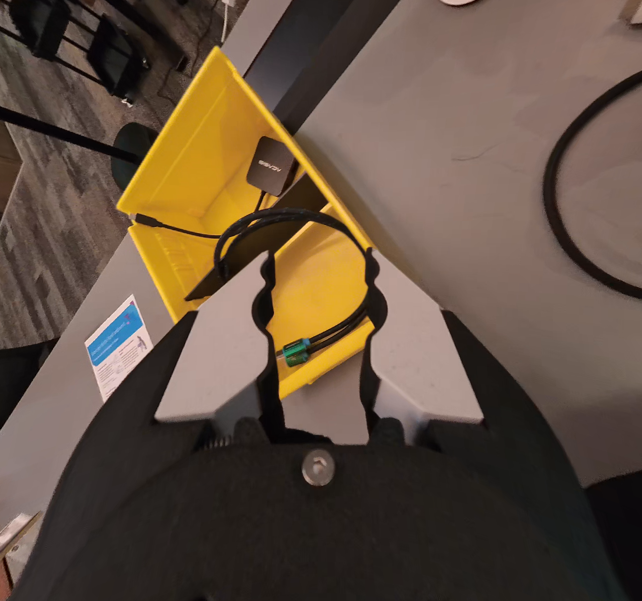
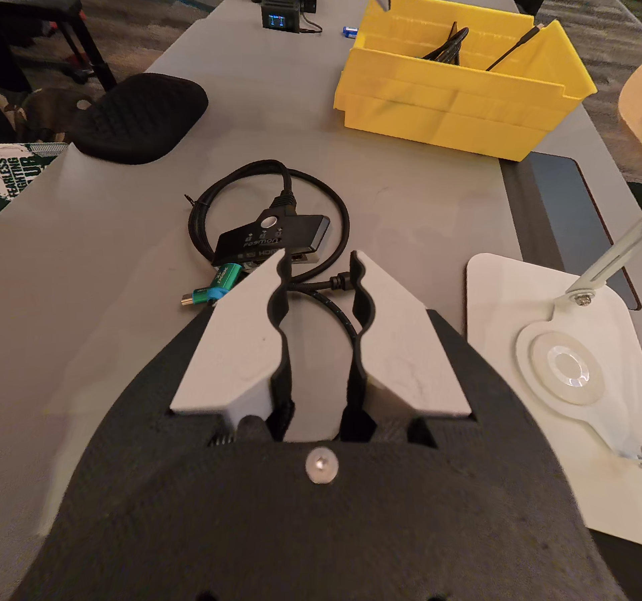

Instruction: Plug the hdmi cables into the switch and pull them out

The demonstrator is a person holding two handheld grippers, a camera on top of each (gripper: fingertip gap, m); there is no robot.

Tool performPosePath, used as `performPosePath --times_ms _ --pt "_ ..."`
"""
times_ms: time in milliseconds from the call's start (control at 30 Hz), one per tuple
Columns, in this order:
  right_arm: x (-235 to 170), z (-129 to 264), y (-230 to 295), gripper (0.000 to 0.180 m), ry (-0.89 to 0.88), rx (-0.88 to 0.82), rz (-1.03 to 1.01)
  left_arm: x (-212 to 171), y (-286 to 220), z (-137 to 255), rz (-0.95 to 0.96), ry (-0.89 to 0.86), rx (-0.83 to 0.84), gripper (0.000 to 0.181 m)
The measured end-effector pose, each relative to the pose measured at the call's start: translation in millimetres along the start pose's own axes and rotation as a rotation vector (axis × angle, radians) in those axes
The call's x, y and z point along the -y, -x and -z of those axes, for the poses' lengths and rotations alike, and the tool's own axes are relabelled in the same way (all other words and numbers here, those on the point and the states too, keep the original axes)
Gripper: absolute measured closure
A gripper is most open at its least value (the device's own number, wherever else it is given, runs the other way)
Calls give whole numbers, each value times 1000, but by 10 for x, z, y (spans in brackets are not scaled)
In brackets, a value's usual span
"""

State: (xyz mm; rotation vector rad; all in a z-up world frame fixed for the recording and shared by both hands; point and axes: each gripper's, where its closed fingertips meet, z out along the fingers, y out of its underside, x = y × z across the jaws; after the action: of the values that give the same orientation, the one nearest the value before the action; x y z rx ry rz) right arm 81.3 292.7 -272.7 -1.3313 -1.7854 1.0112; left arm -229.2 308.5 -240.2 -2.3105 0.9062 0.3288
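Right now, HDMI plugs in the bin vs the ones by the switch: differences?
Bin plugs lie side by side inside the yellow bin, between the open left gripper fingers; table plugs lie splayed on the grey table before the switch, unplugged. Both pairs: green shells, black cables.

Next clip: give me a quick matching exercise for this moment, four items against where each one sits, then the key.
Items:
1. HDMI switch
2. green-plugged cable pair
3. black square adapter
4. left hand-held gripper

Places:
A. far compartment of the yellow bin
B. near compartment of the yellow bin
C. on the grey table, before the right hand-held gripper
D. open, above the yellow bin

Pairs: 1-C, 2-B, 3-A, 4-D
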Motion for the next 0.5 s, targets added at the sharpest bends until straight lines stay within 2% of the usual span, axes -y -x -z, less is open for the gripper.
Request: performPosePath --times_ms 500 --pt "-122 -39 -88 149 12 -20 -34 -106 646 -400 -87 94 129 133"
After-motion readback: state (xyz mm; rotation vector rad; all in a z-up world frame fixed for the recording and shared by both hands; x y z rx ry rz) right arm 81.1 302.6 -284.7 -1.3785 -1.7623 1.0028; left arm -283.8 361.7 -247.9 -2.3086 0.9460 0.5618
